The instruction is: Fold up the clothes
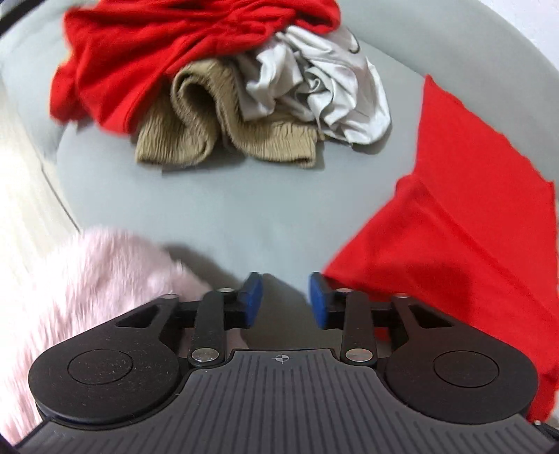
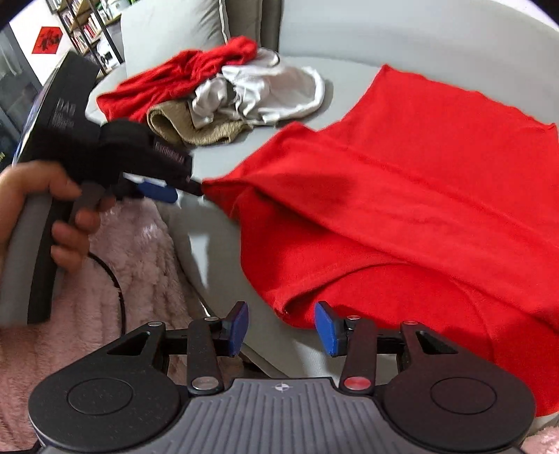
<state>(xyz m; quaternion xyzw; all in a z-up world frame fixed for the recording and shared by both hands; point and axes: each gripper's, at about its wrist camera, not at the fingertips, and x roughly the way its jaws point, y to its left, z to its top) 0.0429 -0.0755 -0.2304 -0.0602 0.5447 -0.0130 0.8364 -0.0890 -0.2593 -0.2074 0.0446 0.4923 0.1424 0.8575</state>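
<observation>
The left gripper (image 1: 284,300) stood with its blue pads (image 1: 252,297) apart and nothing between them, hovering over bare grey cushion beside the left edge of the red shirt (image 1: 471,227). The right wrist view showed that same gripper from the side, held in the person's left hand (image 2: 45,216), with its tip at the shirt's left corner; whether it touched the cloth could not be told. The right gripper (image 2: 281,328) was likewise released, jaws wide, poised just off the near edge of the red shirt (image 2: 401,209), gripping nothing.

The shirt lay spread over the right half of the grey sofa seat (image 1: 244,202), one fold running across it and its near hem lying close to the seat's front edge. Toward the back left of the seat sat a heap of unfolded clothes: a crumpled red garment (image 1: 139,59), a tan ribbed piece (image 1: 209,129) under its edge, and a wrinkled white garment (image 1: 321,90) leaning against both. A pink fluffy blanket (image 1: 87,297) covered the near left, off the seat's front edge, with a black cable (image 2: 115,279) running over it.

Behind the heap stood a grey cushion (image 2: 174,31) against the sofa back. Farther left, a bookshelf (image 2: 84,24) and a red square decoration (image 2: 47,40) on a white wall were visible.
</observation>
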